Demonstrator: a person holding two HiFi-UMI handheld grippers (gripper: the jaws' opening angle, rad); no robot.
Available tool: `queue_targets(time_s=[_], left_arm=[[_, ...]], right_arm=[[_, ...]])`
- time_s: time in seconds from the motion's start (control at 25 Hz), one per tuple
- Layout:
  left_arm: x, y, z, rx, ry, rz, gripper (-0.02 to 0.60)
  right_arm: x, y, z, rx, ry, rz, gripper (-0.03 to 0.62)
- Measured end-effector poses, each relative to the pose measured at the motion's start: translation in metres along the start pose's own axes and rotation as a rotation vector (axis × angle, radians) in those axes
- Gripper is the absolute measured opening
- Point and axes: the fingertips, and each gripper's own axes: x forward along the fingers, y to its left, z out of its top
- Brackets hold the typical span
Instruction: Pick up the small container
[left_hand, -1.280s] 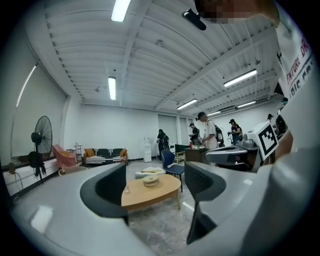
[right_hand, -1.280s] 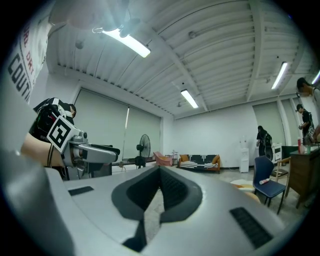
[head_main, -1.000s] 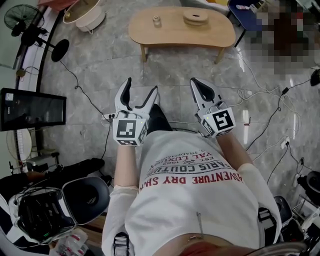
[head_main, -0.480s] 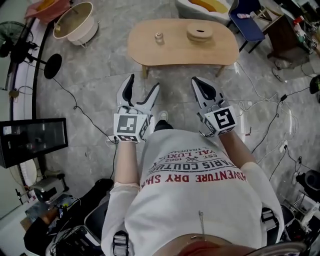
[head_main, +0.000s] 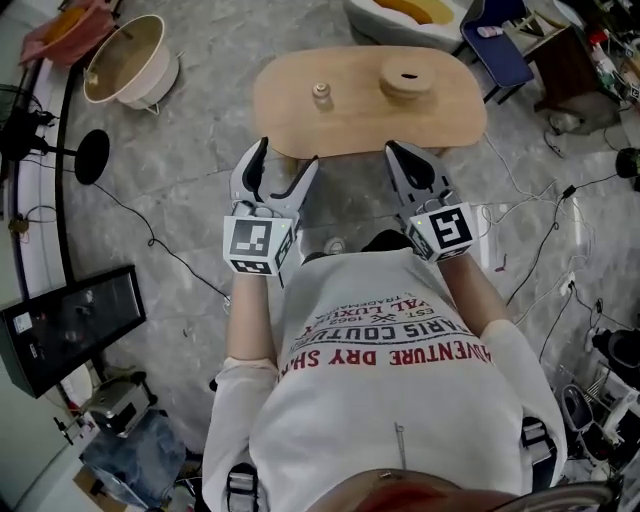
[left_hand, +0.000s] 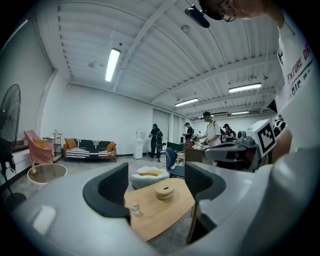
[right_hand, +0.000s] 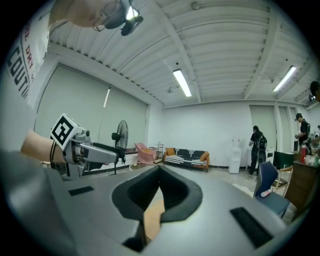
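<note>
The small container (head_main: 321, 93), a pale little bottle with a cap, stands upright on the left part of the oval wooden table (head_main: 440, 115). In the left gripper view the small container (left_hand: 134, 208) shows low between the jaws, still far ahead. A round wooden lidded box (head_main: 406, 78) sits to its right. My left gripper (head_main: 285, 157) is open and empty, just short of the table's near edge. My right gripper (head_main: 398, 150) is held beside it, its jaws meeting at the tips with nothing in them. In the right gripper view, my right gripper (right_hand: 159, 170) shows only a strip of table behind it.
A beige tub (head_main: 130, 62) stands on the floor at the upper left, a blue chair (head_main: 505, 50) past the table's right end. A monitor (head_main: 70, 325) lies at the left; cables (head_main: 540, 250) trail over the stone floor. Several people stand far off across the room.
The person has walked forward: the table has drawn nearer, and both grippers now reach almost to its near edge. Neither gripper's jaws have changed.
</note>
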Motion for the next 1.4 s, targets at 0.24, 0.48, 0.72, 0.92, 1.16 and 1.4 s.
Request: queue_targets(time_s=[0.24, 0.48, 0.72, 0.92, 1.16, 1.4], left_arm=[[0.06, 0.024, -0.026, -0.027, 0.066, 0.011, 0.353], [0.128, 0.057, -0.052, -0.073, 0.117, 0.043, 0.353], [0.212, 0.084, -0.096, -0.071, 0.173, 0.093, 0.353], [0.265, 0.1, -0.151, -0.111, 0.218, 0.14, 0.354], [0.308, 0.118, -0.224, -0.136, 0.239, 0.181, 0.37], [0.34, 0.129, -0.308, -0.156, 0.251, 0.191, 0.408]], right_arm=[[0.053, -0.04, -0.02, 0.034, 0.034, 0.034, -0.012], [0.124, -0.088, -0.043, 0.065, 0.054, 0.092, -0.012], [0.192, -0.149, -0.077, 0.055, 0.146, 0.141, -0.012], [0.237, -0.183, -0.123, 0.094, 0.17, 0.21, -0.012], [0.277, -0.201, -0.198, 0.141, 0.224, 0.227, -0.014], [0.3, -0.203, -0.277, 0.218, 0.261, 0.227, -0.012]])
